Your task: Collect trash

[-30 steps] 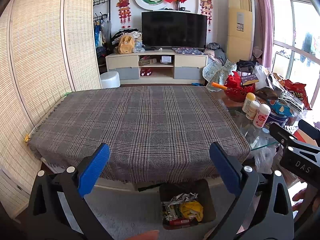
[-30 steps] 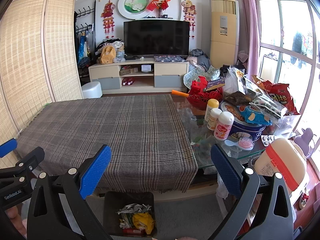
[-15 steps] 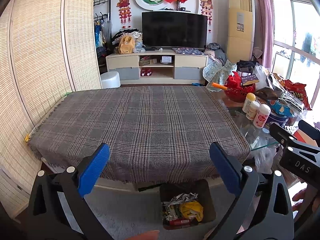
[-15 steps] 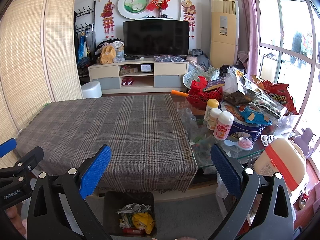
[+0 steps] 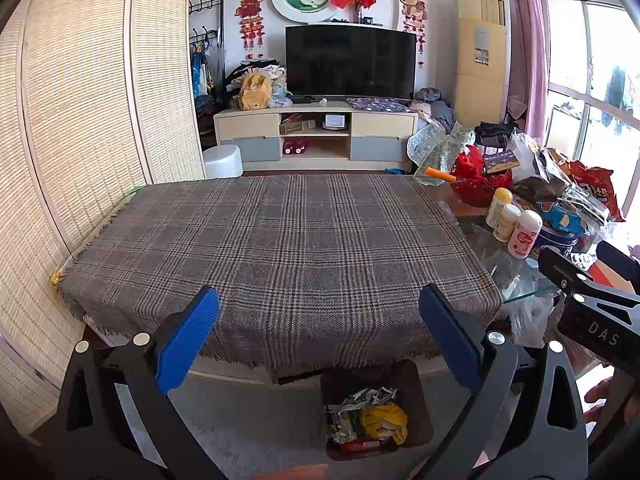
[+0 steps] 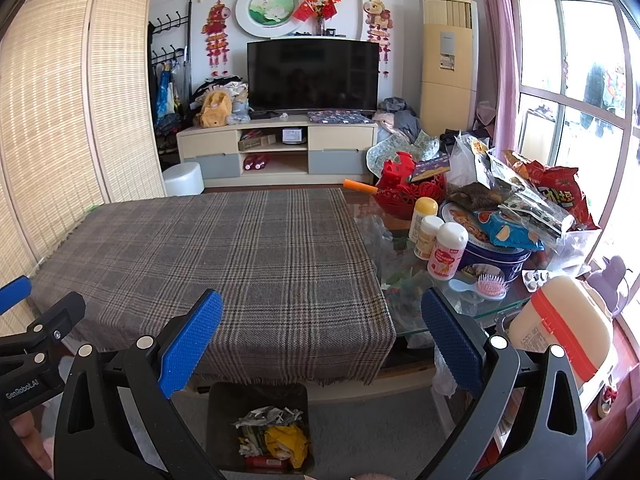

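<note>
Below the near edge of the plaid tablecloth [image 5: 280,248], your dark trash bin [image 5: 376,408] sits on the floor, holding crumpled wrappers [image 6: 272,432] in silver and yellow. Your left gripper [image 5: 318,334] and right gripper [image 6: 322,336] both hang above it, jaws spread wide, gripping nothing. Snack bags [image 6: 552,196] and bottles [image 6: 446,250] crowd the glass table to your right.
</note>
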Demonstrator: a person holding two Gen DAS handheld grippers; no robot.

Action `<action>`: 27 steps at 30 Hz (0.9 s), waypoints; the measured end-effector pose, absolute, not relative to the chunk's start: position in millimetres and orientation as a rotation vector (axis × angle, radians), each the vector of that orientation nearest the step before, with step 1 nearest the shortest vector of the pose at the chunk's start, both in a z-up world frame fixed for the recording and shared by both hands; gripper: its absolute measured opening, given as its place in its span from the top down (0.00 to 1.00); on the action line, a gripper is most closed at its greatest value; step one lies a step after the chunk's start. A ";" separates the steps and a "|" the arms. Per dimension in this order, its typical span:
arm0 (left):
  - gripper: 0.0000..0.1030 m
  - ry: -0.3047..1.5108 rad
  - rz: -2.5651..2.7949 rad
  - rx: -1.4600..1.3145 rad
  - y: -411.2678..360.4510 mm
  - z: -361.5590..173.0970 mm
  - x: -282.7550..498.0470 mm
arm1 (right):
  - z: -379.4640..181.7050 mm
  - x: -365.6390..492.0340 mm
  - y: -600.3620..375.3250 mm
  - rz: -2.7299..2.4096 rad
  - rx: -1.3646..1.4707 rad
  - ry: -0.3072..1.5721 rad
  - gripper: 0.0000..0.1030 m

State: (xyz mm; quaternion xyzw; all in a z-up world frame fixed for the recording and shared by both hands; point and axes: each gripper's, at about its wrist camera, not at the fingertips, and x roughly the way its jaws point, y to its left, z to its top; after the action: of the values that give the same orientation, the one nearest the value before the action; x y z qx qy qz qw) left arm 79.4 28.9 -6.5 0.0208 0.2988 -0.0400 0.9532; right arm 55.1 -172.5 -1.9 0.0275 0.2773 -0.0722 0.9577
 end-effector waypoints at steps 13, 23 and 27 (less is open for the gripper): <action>0.08 0.598 -0.086 0.027 30.8 -5.4 79.4 | -1.1 54.7 -171.7 -0.149 0.047 0.565 0.03; 0.08 0.574 -0.119 0.025 24.8 -2.9 74.0 | 0.2 53.3 -171.0 -0.148 0.049 0.560 0.03; 0.08 0.587 -0.103 0.036 25.7 -3.5 75.7 | -1.6 54.0 -171.3 -0.145 0.051 0.563 0.03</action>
State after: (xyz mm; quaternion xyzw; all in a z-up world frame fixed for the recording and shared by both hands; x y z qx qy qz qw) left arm 75.7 25.7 -3.5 0.0179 0.2892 -0.0507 0.9558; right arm 54.0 -171.3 -1.6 0.0251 0.2773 -0.0714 0.9578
